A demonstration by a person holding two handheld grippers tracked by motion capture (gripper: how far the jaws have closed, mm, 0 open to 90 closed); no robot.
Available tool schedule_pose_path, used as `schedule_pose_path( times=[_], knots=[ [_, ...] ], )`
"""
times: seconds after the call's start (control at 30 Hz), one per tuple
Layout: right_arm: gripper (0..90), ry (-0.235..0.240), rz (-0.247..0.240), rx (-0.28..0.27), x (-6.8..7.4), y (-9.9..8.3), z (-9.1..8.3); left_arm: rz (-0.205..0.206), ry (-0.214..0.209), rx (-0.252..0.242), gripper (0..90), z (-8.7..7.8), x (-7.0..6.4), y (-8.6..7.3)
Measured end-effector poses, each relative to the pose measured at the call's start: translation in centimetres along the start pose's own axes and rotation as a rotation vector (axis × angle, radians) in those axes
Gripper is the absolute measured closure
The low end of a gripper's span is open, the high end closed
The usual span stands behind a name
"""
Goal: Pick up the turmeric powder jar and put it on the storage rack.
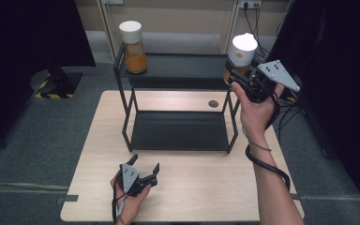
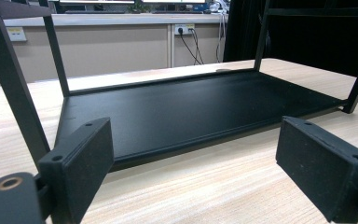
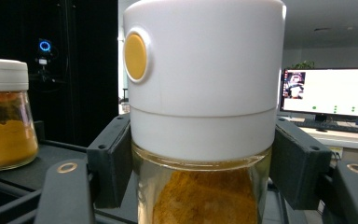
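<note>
Now the right gripper (image 1: pixel 238 77) pinches the upright spice jar (image 1: pixel 242 52) between its fingers at the rack's (image 1: pixel 178 70) right end; the left gripper (image 1: pixel 144 170) rests spread on the desk (image 1: pixel 206 187).

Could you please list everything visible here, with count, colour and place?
spice jars: two, glass with white lids and orange powder; one on the rack's top shelf at left, one between the right gripper's jaws at the top shelf's right end.
rack: one, black, two shelves, on the table.
table: one, light wood.
monitor: one, lit, behind the held jar.
left gripper: black, open, low over the table's near edge.
right gripper: black, closed on the jar.
</note>
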State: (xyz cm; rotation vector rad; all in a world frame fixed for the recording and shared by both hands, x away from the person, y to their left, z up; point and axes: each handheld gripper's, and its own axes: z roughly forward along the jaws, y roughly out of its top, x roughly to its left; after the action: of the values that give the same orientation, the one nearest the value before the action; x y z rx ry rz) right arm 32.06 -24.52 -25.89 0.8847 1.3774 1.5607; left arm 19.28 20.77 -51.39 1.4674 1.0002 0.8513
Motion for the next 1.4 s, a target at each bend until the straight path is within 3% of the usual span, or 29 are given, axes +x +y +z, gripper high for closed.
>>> schedule_pose_path(
  times=[0.53, 1.4],
  knots=[
    [31.0, -0.028, -0.005, 0.039, -0.4, 1.4, 3.2, -0.001, -0.001, -0.001, 10.8, 0.0, 0.0, 0.0],
    [30.9, -0.057, 0.009, 0.098, -0.8, 0.9, 6.6, -0.002, -0.007, -0.003, 10.8, 0.1, 0.1, 0.0]
  ],
)
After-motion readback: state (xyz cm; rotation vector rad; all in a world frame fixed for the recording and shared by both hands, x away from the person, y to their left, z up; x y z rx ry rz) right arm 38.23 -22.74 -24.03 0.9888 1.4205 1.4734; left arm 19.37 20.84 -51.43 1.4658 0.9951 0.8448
